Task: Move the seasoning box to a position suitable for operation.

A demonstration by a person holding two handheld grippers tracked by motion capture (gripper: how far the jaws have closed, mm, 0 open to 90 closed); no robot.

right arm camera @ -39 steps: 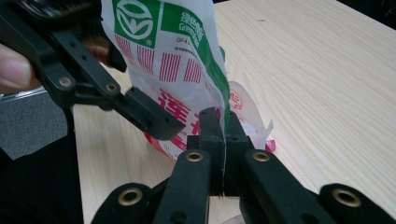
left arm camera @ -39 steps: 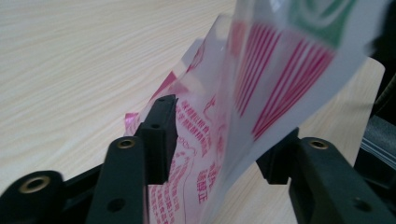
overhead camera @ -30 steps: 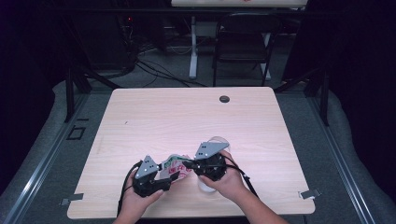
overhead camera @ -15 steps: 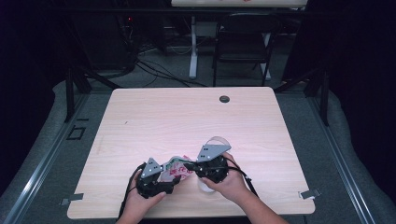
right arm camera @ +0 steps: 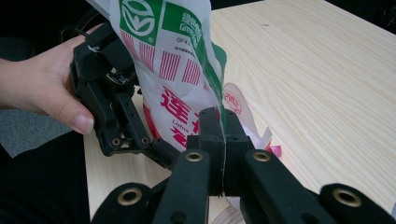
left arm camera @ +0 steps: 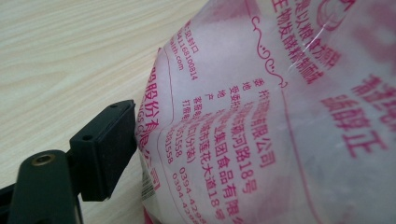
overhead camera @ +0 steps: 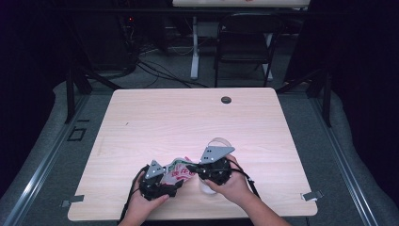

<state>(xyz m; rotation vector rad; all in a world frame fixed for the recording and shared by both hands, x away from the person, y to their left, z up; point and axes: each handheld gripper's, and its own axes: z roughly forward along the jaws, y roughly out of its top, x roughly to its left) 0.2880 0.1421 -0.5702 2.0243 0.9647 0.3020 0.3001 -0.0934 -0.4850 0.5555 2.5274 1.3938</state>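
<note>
The table (overhead camera: 155, 122) has a light wooden top with rounded corners, and it stands on a grey floor (overhead camera: 353, 155). Close to the far edge, a little right of the middle, there is a small round dark cable hole (overhead camera: 226, 100). Near the front edge, about in the middle, a plastic bag (overhead camera: 181, 170) with red and green print is on the top. Just beside it to the right lies a small clear round thing (overhead camera: 221, 141), which is too blurred to name.

Bag (left arm camera: 280, 116) cut off by frame edges (print blurred); one jaw hidden behind it.
</note>
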